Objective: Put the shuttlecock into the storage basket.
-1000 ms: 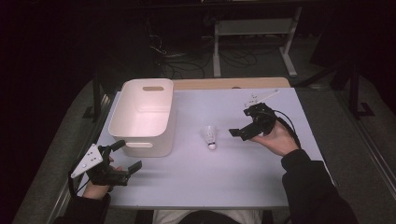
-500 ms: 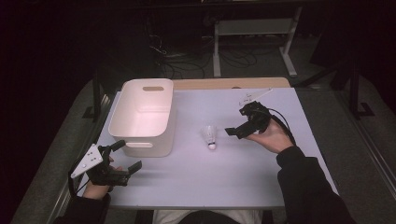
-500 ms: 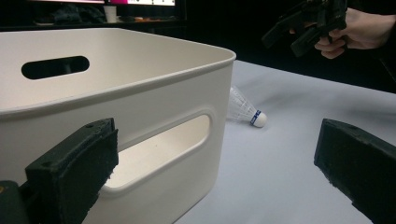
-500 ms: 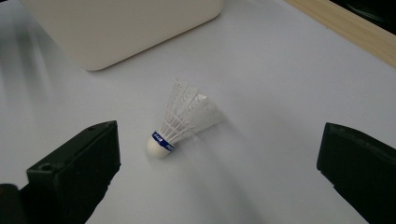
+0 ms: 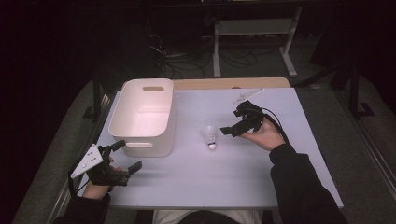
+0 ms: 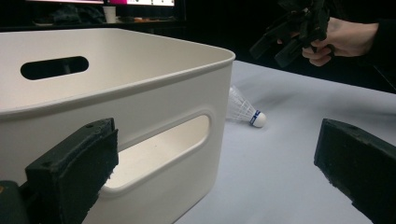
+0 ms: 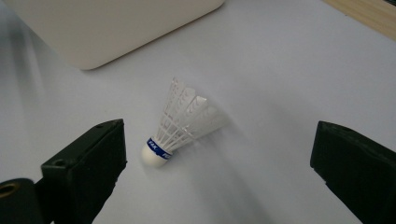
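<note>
Between the spread black jaws of the right gripper (image 7: 215,172), and a little ahead of them, lies the white feathered shuttlecock with a rounded white cork tip and a blue band (image 7: 180,125). It rests on its side on the pale lilac table top (image 7: 299,70), cork toward the left-hand jaw in the right gripper view, skirt fanning up and away. The jaws stand wide apart and hold nothing; neither touches the shuttlecock. In the high view the right gripper (image 5: 233,130) hovers just beside the shuttlecock (image 5: 210,136), tilted down toward it.

The shuttlecock is likely very light, so it may skid or roll on the smooth top at a nudge from one jaw. The skirt looks thin and springy and would probably crush or splay under a hard squeeze. The cork tip or the banded neck just behind it is the firmest place to close on; a gentle pinch there should hold without harm.

Beyond the shuttlecock, on the far side from the right jaws, stands the white rounded plastic tub with slot handles (image 5: 142,114), open side up, with nothing visible inside.

The left gripper (image 5: 123,158) sits near the table's front edge, just short of the tub's near wall (image 6: 140,116), its jaws parted and empty.
</note>
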`<state>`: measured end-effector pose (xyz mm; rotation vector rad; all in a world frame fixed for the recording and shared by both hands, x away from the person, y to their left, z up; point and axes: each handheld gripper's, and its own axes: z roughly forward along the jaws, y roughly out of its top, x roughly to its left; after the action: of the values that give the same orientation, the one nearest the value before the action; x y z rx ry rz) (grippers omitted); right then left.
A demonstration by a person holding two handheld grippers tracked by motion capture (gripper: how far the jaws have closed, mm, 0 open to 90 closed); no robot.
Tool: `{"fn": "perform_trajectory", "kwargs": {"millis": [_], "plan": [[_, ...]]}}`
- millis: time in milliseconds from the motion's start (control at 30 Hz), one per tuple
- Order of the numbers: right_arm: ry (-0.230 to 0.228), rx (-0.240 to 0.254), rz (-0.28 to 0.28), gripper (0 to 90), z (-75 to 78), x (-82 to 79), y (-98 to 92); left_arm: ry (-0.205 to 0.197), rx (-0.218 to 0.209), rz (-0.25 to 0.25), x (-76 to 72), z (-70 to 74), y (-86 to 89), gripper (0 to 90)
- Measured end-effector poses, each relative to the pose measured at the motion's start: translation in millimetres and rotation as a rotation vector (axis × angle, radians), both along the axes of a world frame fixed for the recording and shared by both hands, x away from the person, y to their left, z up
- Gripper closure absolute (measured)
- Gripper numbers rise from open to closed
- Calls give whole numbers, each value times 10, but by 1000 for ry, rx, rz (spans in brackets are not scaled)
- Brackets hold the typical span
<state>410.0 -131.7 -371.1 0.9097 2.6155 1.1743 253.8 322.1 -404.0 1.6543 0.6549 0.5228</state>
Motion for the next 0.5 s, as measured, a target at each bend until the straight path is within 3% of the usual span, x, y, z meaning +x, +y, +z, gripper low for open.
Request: {"fn": "perform_trajectory", "kwargs": {"millis": [100,233,500], "plan": [[5,2,-2,39,-3,5,13,-1,1,-1,0,0,0,0],[9,10,14,139,-4,55,59,-2,1,-2,-1,0,0,0],[34,35,12,203,-38,140,63,-1,-1,-3,0,0,0,0]]}}
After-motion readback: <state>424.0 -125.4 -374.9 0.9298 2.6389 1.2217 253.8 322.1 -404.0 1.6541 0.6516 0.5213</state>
